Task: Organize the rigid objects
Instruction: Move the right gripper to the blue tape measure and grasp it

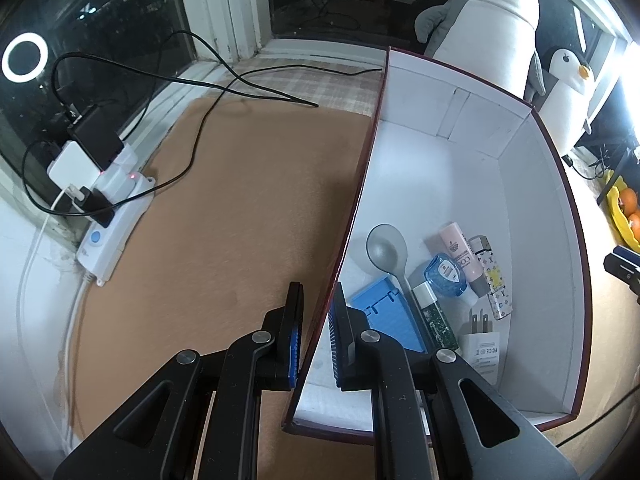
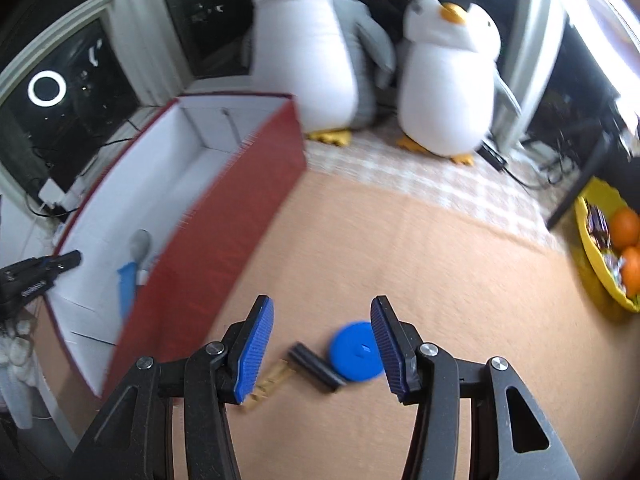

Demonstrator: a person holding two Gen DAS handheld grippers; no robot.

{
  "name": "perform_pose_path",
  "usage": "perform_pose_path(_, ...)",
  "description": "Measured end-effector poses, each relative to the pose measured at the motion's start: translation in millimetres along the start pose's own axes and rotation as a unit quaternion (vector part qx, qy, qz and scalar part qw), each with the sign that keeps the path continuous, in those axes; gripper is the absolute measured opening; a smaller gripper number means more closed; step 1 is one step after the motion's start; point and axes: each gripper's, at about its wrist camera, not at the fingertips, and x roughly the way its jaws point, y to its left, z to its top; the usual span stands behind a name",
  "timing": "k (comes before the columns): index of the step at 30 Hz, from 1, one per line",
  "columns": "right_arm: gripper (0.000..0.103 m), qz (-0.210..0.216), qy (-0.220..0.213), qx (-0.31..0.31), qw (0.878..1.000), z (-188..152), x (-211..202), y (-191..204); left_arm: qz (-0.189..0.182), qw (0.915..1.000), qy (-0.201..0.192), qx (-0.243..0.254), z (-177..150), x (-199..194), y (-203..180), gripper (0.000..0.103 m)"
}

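Tan mat [image 1: 240, 220] carries everything; power strip [image 1: 116, 224] with chargers sits at its left edge by the window, cables trailing across, clear of the work.

Left gripper [image 1: 316, 344] is pinched on the box's left wall [image 1: 360, 184], one pad outside, one inside. Reads as a brace: it pins the red box [image 2: 224, 216] so it won't slide or tip while items go in.

Already sorted, all in the box's near corner: grey spoon [image 1: 386, 250], blue tray [image 1: 394, 320], green glitter tube [image 1: 434, 318], blue bottle [image 1: 446, 274], pink tube [image 1: 460, 256], patterned lighter [image 1: 494, 280], white plug [image 1: 482, 350]. The far end of the box is bare, so there's room left.

Right gripper [image 2: 322, 344], jaws spread and holding nothing, is over the mat just right of the box. Between its pads lie the leftovers: a tan piece [image 2: 268, 386] (too blurred to identify), a black cylinder [image 2: 316, 366] and a blue disc [image 2: 356, 350] touching or nearly touching it. My guess is the cylinder or disc is the next pick.

Two plush penguins [image 2: 444, 80] stand at the mat's back edge, and the yellow fruit bowl [image 2: 592, 256] at its right edge.
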Motion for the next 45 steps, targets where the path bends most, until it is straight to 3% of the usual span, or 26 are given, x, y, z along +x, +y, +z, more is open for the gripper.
perform_pose_path(10,0.047,-0.010,0.040,0.015,0.999,-16.4,29.1,-34.8,0.019,0.9998,0.008,0.004,1.5,0.0,-5.9,0.011)
perform_pose_path(15,0.047,-0.011,0.055,0.013,0.998,-21.7,45.1,-35.1,0.028,0.9995,0.011,0.004,2.1,0.4,-7.9,0.011)
perform_pose_path(19,0.054,-0.010,0.062,0.010,0.998,-22.2,54.6,-31.6,0.033,0.9993,0.013,0.005,2.7,1.2,-9.2,0.011)
perform_pose_path(35,0.054,-0.030,0.090,-0.017,0.995,-20.3,79.8,-26.2,0.038,0.9992,0.015,0.003,3.9,1.4,-11.3,0.012)
perform_pose_path(45,0.046,-0.031,0.091,-0.013,0.995,-27.4,75.4,-31.4,0.030,0.9995,0.012,0.001,2.5,1.9,-8.6,0.012)
